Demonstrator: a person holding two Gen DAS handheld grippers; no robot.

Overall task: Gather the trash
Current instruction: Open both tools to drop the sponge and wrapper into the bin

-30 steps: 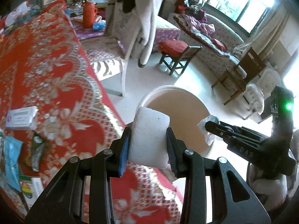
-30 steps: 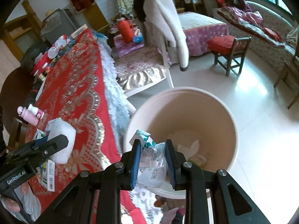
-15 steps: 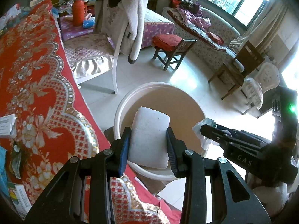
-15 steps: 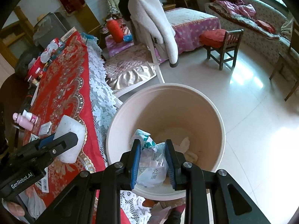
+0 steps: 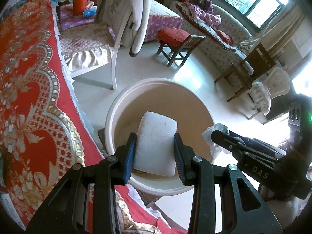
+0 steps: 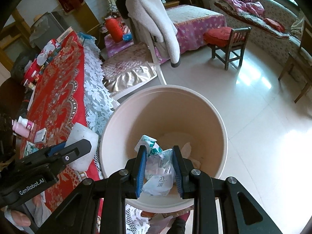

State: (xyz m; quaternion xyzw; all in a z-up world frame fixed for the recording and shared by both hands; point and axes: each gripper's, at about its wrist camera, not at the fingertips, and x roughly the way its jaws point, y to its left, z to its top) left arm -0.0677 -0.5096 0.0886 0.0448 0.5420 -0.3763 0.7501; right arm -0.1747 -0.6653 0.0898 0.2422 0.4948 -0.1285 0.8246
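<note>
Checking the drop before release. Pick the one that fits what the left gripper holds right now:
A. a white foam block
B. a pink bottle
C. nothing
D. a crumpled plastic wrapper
A: the left gripper has its jaws shut on a white foam block, held over the open bucket; the crumpled wrapper is in the right gripper.

A red patterned tablecloth (image 5: pixel 29 101) is seen covering the table to the left. Ahead, a white coat (image 6: pixel 154 17) is draped over a chair; a red-cushioned stool (image 6: pixel 226 39) and red thermos (image 6: pixel 114 30) are seen beyond.
</note>
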